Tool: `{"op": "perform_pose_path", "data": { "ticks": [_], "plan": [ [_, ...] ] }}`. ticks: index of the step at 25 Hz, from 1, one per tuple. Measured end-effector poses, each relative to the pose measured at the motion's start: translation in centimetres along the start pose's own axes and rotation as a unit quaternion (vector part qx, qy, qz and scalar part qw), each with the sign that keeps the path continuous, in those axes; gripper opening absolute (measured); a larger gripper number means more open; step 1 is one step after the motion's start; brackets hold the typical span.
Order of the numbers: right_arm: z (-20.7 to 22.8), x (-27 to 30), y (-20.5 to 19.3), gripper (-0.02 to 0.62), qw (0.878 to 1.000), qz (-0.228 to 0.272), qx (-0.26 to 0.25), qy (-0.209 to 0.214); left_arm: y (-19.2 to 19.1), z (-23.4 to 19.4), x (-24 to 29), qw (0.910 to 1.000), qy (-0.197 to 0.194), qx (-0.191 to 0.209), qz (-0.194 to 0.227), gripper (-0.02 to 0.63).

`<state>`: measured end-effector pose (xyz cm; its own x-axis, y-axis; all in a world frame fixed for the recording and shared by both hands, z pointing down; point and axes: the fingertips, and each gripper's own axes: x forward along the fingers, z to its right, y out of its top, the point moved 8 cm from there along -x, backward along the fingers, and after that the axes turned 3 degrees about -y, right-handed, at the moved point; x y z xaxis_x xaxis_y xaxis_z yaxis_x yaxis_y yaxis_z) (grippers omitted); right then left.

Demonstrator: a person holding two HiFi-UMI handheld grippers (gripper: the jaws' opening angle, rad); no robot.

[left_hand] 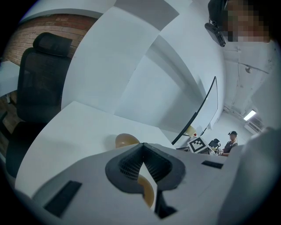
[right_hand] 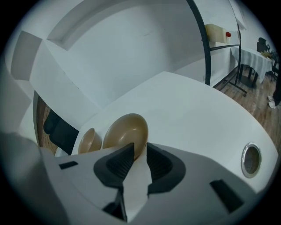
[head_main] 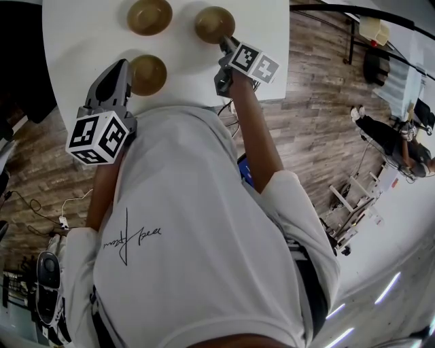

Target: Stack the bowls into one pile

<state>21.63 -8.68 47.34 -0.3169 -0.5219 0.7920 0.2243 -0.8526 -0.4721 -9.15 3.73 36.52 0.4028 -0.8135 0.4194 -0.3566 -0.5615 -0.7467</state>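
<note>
Head view: three tan bowls on white worktop [head_main: 81, 41]. Right gripper [head_main: 224, 42] with tips at near rim of right bowl [head_main: 212, 22]. Left gripper [head_main: 121, 68] just beside near bowl [head_main: 148, 73], off its right jaw. Far bowl [head_main: 149, 16] ahead of those tips, well apart.

Left gripper view: left gripper [left_hand: 141, 147] jaws pressed together at tips, nothing pinched. Near bowl [left_hand: 148, 193] below, seen through gap behind tips. Far bowl [left_hand: 124, 140] ahead, past tips.

Right gripper view: right gripper [right_hand: 138, 149] jaws narrow, pinching near rim of right bowl [right_hand: 125, 132]. One jaw inside the wall, one outside, apparently touching on both sides.

Handling, judged: probably light, stiff, thin-walled. Smooth finish, so likely slippery. Rim pinch the only sensible hold. Tilt likely when hanging from one edge. Deep bite over rim, gentle set-down for nesting.
</note>
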Motion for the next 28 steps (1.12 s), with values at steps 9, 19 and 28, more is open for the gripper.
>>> {"op": "perform_pose_path", "data": {
  "ticks": [9,19,28],
  "plan": [
    [0.9,0.2,-0.2,0.075,0.998,-0.004,0.055,0.020,-0.3,0.2,0.5,0.9999,-0.015,-0.004,0.000,0.008],
    [1.4,0.0,-0.7,0.038,0.987,-0.007,0.148,0.054,0.0,-0.1,0.0,0.9998,-0.020,-0.005,0.008,0.008],
    [1.4,0.0,-1.3,0.023,0.983,-0.014,0.174,0.059,0.1,-0.4,-0.1,0.9997,-0.020,-0.011,0.011,0.008]
  ]
}}
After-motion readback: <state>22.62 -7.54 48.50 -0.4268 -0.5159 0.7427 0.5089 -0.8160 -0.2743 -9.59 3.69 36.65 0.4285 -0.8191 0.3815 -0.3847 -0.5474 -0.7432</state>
